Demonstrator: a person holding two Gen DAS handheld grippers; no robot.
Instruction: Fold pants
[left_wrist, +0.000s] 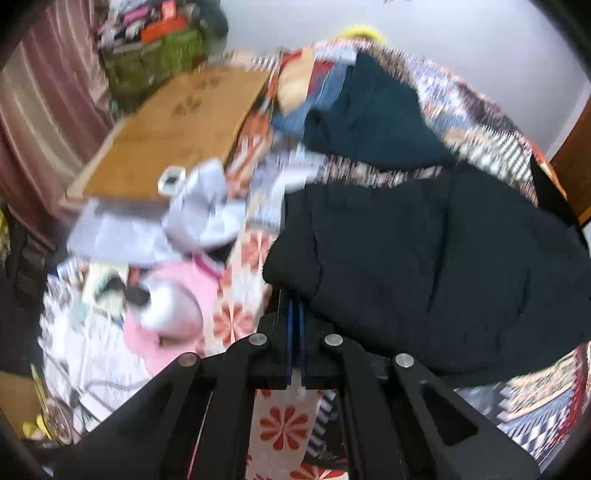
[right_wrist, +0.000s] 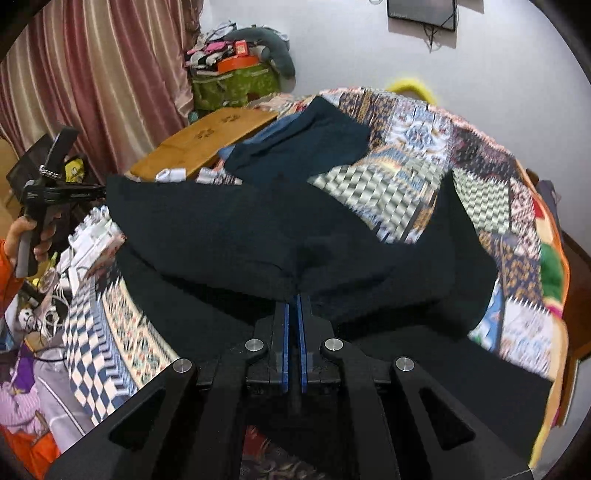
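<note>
Both grippers, left (left_wrist: 294, 306) and right (right_wrist: 294, 299), clamp the black fabric pants (right_wrist: 229, 236) above the patchwork quilt (right_wrist: 424, 147); at eleven o'clock, a green fabric bag (right_wrist: 236, 86) holds piled clutter.

wall screen (right_wrist: 421, 13) cut off at top, pink clutter (left_wrist: 173, 314) blurred

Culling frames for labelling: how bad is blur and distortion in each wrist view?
Left wrist: heavy motion smear over the quilt and clutter; only the left gripper stays crisp. Right wrist: milder, black pants readable, quilt edges streaked, right gripper sharp. Both: strong fisheye bending, dark corners.
</note>
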